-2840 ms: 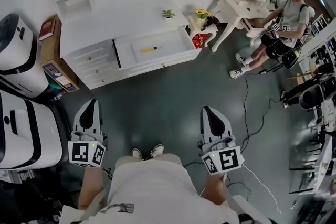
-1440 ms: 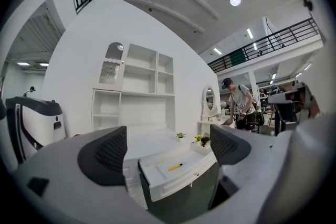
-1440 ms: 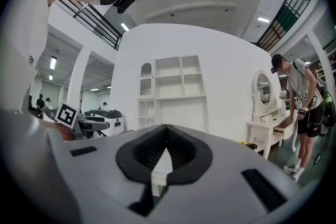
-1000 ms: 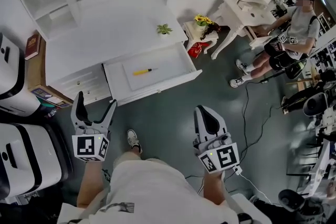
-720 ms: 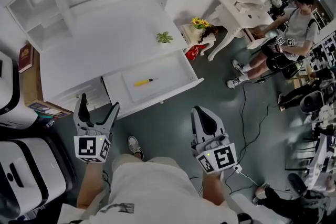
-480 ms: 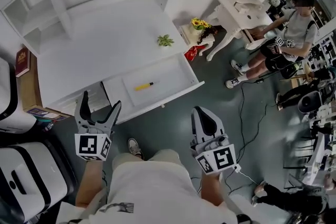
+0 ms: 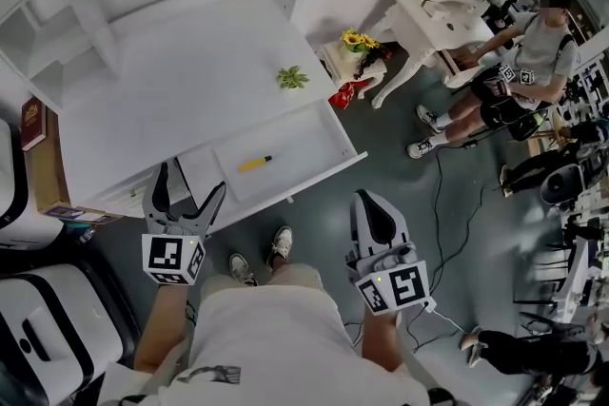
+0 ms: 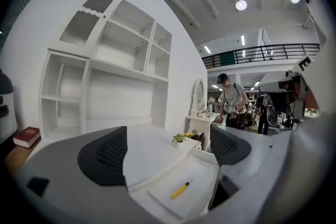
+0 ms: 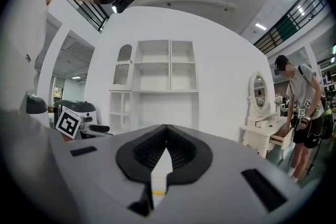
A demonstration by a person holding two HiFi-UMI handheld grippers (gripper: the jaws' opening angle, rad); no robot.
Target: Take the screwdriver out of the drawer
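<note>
Though open, drawer (image 7: 303,144) above grey floor (image 7: 319,212)

Bright, even ceiling light; gripper views bulge with dark fisheye corners.

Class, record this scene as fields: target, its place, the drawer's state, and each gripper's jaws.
target: yellow screwdriver
place: lying flat in the drawer, untouched
drawer: pulled open
left gripper: jaws apart, empty, by the drawer's left front corner
right gripper: jaws together, empty, short of the drawer
</note>
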